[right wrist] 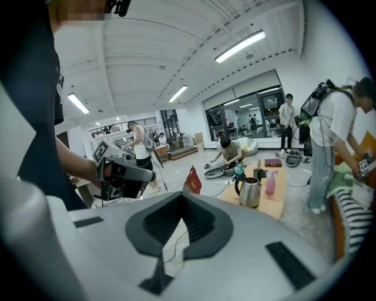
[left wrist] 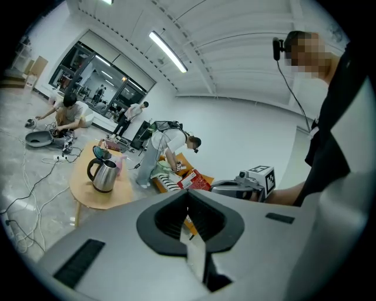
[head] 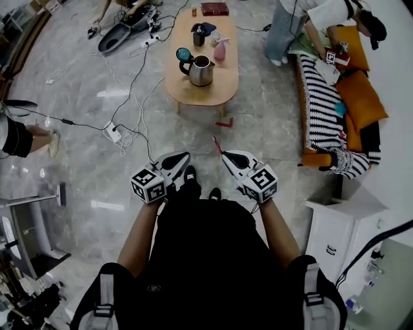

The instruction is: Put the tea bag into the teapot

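The steel teapot [head: 201,71] stands on the oval wooden table [head: 193,93] ahead, with its teal lid [head: 184,54] tipped open. It also shows as the teapot [left wrist: 104,175] and the teapot [right wrist: 251,191] in the gripper views. I hold both grippers at waist height over the floor, well short of the table. My right gripper [head: 222,153] is shut on a small red tea bag [head: 216,143], which sticks out past its tip as the tea bag [right wrist: 192,179]. My left gripper [head: 184,155] is shut with nothing in it.
A black cup [head: 199,37], a pink spray bottle [head: 220,49] and a red box [head: 214,8] share the table. Cables and a power strip [head: 113,133] lie on the floor to the left. A red piece [head: 224,122] lies by the table leg. At the right are a sofa [head: 322,97] and a white cabinet [head: 335,238].
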`<action>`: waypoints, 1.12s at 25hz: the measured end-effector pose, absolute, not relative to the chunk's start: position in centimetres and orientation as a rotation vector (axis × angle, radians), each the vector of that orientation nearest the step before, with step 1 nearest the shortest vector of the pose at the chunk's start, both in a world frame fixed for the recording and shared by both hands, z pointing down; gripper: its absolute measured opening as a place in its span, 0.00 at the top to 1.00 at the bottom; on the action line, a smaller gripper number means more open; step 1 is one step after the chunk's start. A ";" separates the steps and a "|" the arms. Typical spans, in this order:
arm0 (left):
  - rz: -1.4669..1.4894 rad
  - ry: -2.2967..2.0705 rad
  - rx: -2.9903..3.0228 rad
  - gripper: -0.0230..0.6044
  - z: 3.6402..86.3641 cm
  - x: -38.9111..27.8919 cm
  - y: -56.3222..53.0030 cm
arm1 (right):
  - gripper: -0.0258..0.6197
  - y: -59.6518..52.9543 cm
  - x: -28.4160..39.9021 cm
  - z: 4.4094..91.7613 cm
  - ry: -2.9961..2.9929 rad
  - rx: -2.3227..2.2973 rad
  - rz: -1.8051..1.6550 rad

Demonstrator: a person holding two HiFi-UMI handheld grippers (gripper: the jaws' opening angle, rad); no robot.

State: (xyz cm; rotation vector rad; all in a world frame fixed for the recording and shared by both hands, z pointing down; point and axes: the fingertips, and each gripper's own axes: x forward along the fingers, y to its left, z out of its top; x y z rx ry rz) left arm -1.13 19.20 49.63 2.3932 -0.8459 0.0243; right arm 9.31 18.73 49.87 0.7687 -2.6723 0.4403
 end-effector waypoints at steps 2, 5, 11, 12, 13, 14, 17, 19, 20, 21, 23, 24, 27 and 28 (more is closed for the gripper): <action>0.025 -0.832 2.400 0.95 49.7 -2.1 17.5 | 0.95 17.2 8.5 49.8 -2.665 0.787 0.439; 0.029 -0.804 2.420 0.95 49.5 -3.3 15.0 | 0.95 14.8 7.3 49.6 -2.655 0.821 0.427; 0.026 -0.759 2.462 0.95 48.7 -5.2 11.4 | 0.95 11.2 5.2 48.6 -2.654 0.891 0.387; 0.024 -0.760 2.465 0.95 48.6 -5.5 11.1 | 0.95 10.8 5.0 48.5 -2.655 0.897 0.384; 0.024 -0.764 2.464 0.95 48.6 -5.8 10.8 | 0.95 10.6 4.9 48.5 -2.654 0.902 0.384; 0.027 -0.768 2.461 0.95 48.7 -6.0 10.5 | 0.95 10.4 4.9 48.6 -2.652 0.905 0.387; 0.037 -0.781 2.439 0.95 49.3 -6.5 10.1 | 0.95 9.8 5.1 49.1 -2.641 0.908 0.405; 0.046 -0.792 2.428 0.95 49.6 -6.6 9.9 | 0.95 9.3 5.5 49.4 -2.636 0.909 0.415; 0.048 -0.798 2.424 0.95 49.8 -6.5 9.7 | 0.95 8.9 5.8 49.5 -2.638 0.906 0.418; 0.048 -0.806 2.420 0.95 49.9 -6.3 9.4 | 0.95 8.6 6.0 49.6 -2.642 0.899 0.419; 0.043 -0.830 2.414 0.95 50.0 -6.0 8.7 | 0.95 7.6 6.4 49.8 -2.650 0.874 0.419; 0.039 -0.845 2.410 0.95 50.0 -5.8 8.2 | 0.95 7.0 6.5 49.9 -2.654 0.860 0.419; 0.020 -0.888 2.400 0.95 49.7 -5.1 6.4 | 0.95 5.0 7.1 50.1 -2.663 0.811 0.413; 0.014 -0.901 2.398 0.95 49.5 -4.6 5.7 | 0.95 4.2 7.4 50.2 -2.665 0.793 0.410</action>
